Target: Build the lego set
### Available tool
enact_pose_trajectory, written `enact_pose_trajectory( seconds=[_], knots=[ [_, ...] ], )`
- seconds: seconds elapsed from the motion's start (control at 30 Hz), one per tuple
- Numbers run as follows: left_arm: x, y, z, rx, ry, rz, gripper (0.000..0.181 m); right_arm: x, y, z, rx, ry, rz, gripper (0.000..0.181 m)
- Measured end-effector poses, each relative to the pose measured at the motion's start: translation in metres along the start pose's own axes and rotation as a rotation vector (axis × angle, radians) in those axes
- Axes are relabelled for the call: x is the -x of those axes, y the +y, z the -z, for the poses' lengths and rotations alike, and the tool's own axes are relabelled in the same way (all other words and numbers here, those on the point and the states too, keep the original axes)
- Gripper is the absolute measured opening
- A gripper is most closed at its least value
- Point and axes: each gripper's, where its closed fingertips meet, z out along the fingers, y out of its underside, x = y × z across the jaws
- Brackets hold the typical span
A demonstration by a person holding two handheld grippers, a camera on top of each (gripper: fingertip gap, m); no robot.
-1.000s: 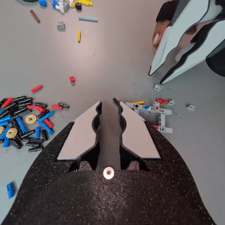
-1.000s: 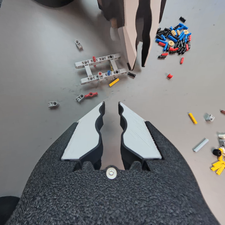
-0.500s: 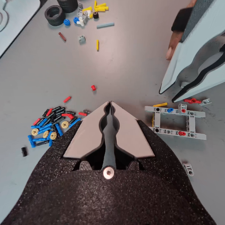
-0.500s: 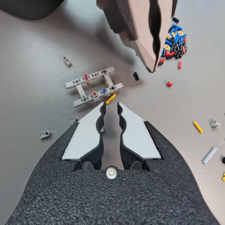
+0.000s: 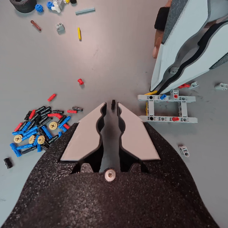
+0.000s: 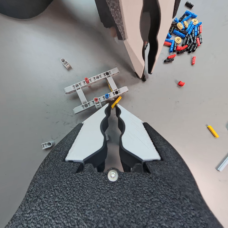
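A grey beam frame [image 5: 185,98] with red, blue and black pins lies flat on the grey table; it also shows in the right wrist view [image 6: 80,93]. My left gripper [image 5: 111,102] is open, low over the table, with a short black pin [image 5: 113,104] lying between its tips, left of the frame. The right wrist view shows the same pin [image 6: 144,79] under those tips. My right gripper [image 6: 112,104] has closed on one end of a yellow axle [image 6: 116,101] that lies against the frame's near beam. The axle also shows in the left wrist view [image 5: 152,92].
A pile of blue, black and red pins with tan gears [image 5: 37,127] lies left of my left gripper. A red bush [image 5: 80,81], a second yellow axle [image 5: 79,33], grey connectors [image 5: 184,150] and a black tyre [image 5: 23,6] are scattered about. The left gripper's tips are roughly 7 cm from the right gripper's.
My left gripper shut in the air, then came down and opened around the black pin. My right gripper moved forward to the frame and narrowed onto the yellow axle.
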Motion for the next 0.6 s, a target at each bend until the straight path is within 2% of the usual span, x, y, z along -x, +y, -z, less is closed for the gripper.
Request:
enact_pose_trajectory(
  seconds=[0.1, 0.2, 0.33, 0.4, 0.43, 0.53, 0.6],
  knots=[
    [0.005, 0.002, -0.002, 0.022, -0.032, -0.016, 0.005, 0.0, 0.0, 0.001, -0.001, 0.002, 0.006, 0.005],
    [0.04, -0.004, 0.018, -0.036, -0.181, 0.052, 0.005, -0.009, 0.003, 0.006, -0.015, 0.022, -0.007, 0.004],
    [0.089, 0.027, 0.034, 0.026, -0.352, 0.183, 0.006, -0.031, 0.006, 0.021, -0.056, 0.061, -0.065, 0.004],
    [0.095, 0.029, 0.04, -0.006, -0.375, 0.211, 0.031, -0.053, 0.012, 0.032, -0.068, 0.141, -0.094, 0.003],
    [0.095, 0.025, 0.044, -0.035, -0.376, 0.221, 0.036, -0.069, 0.015, 0.038, -0.086, 0.196, -0.119, 0.003],
    [0.086, 0.007, 0.059, -0.127, -0.326, 0.227, 0.039, -0.13, 0.028, 0.067, -0.138, 0.434, -0.208, 0.003],
    [0.062, -0.005, 0.064, -0.176, -0.203, 0.192, 0.034, -0.173, 0.042, 0.087, -0.143, 0.615, -0.245, 0.004]
  ],
)
